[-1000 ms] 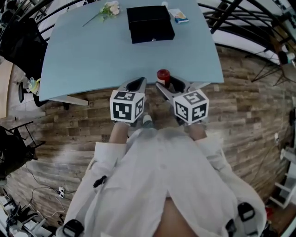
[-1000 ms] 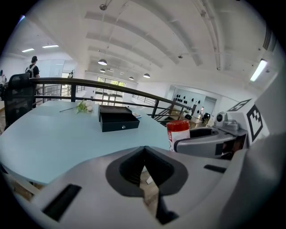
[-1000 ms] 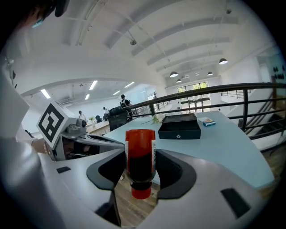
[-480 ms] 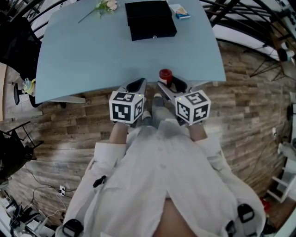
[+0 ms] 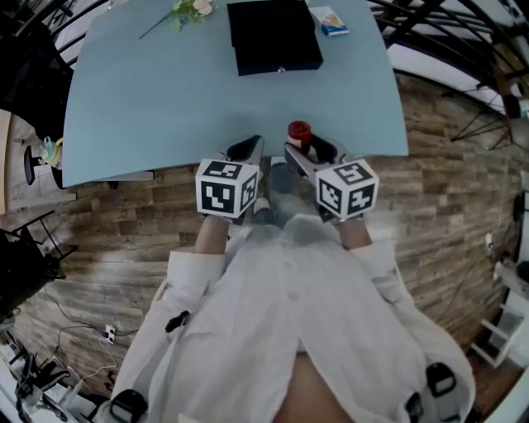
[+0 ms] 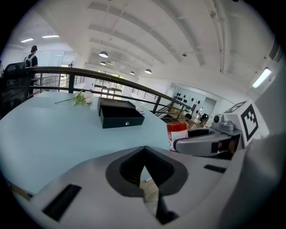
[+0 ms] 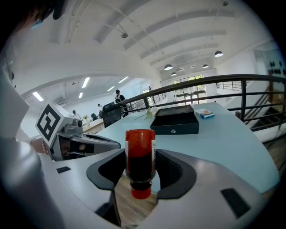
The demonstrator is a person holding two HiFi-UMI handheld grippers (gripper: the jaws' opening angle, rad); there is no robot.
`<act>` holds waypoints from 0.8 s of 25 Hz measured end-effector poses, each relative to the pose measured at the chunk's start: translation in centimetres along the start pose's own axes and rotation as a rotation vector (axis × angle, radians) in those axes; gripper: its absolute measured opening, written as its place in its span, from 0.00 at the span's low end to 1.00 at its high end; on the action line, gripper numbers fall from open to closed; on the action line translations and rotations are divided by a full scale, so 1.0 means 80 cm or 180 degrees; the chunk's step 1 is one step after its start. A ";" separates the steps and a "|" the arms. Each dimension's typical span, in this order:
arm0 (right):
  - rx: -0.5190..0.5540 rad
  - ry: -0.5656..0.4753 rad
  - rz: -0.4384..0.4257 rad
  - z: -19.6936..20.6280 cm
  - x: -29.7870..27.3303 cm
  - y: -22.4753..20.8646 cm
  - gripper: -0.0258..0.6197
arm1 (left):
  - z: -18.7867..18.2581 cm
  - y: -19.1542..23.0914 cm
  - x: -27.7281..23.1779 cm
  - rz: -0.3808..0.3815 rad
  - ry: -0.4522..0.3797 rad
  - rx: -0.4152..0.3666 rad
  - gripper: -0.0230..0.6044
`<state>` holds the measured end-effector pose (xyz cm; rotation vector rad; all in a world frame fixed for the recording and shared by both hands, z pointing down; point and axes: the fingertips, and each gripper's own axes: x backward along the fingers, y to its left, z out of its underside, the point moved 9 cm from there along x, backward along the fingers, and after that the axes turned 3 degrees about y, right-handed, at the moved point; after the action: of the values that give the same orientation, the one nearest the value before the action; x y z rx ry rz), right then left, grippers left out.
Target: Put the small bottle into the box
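Note:
A small bottle [image 5: 298, 134] with a red body and red cap sits between the jaws of my right gripper [image 5: 310, 153], at the near edge of the light blue table [image 5: 149, 99]. In the right gripper view the bottle [image 7: 140, 159] hangs cap down, and the right gripper [image 7: 140, 167] is shut on it. My left gripper [image 5: 244, 149] is just to its left, shut with nothing in it [image 6: 144, 167]. The black box [image 5: 275, 37] with a small metal clasp lies at the far side of the table. I cannot tell if its lid is open.
A flower sprig [image 5: 188, 10] lies at the far left of the table and a small blue and white packet [image 5: 332, 22] lies right of the box. Wooden floor lies below the grippers. Dark railings run behind and beside the table.
Both grippers and the bottle have stayed almost where they were at the near table edge. The head view has drifted slightly, so the table and box sit a little further right.

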<state>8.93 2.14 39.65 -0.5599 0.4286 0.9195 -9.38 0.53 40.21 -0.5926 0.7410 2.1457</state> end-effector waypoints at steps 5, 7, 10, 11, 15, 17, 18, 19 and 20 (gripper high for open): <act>0.0035 0.0055 -0.0081 -0.028 -0.030 -0.032 0.35 | -0.030 0.017 -0.034 -0.0043 0.0057 0.0037 0.04; 0.0041 0.0088 -0.0106 -0.039 -0.043 -0.050 0.35 | -0.046 0.022 -0.050 -0.0062 0.0069 0.0035 0.04; 0.0055 0.0147 -0.0161 -0.060 -0.064 -0.076 0.35 | -0.071 0.034 -0.074 -0.0103 0.0086 0.0065 0.04; 0.0068 0.0168 -0.0183 -0.068 -0.071 -0.084 0.35 | -0.080 0.038 -0.083 -0.0119 0.0096 0.0073 0.04; 0.0143 0.0261 -0.0295 -0.098 -0.101 -0.116 0.35 | -0.115 0.052 -0.119 -0.0176 0.0116 0.0138 0.04; 0.0186 0.0291 -0.0374 -0.113 -0.115 -0.130 0.35 | -0.130 0.058 -0.134 -0.0220 0.0121 0.0184 0.04; 0.0203 0.0301 -0.0407 -0.121 -0.121 -0.138 0.35 | -0.137 0.061 -0.141 -0.0243 0.0122 0.0203 0.04; 0.0216 0.0307 -0.0435 -0.129 -0.127 -0.147 0.35 | -0.145 0.063 -0.148 -0.0265 0.0121 0.0221 0.04; 0.0223 0.0312 -0.0460 -0.137 -0.132 -0.155 0.35 | -0.152 0.065 -0.154 -0.0287 0.0121 0.0242 0.04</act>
<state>12.34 -17.17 40.46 -0.5660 0.5004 0.7381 -4.15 -16.77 40.67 -0.6165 0.7979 2.0196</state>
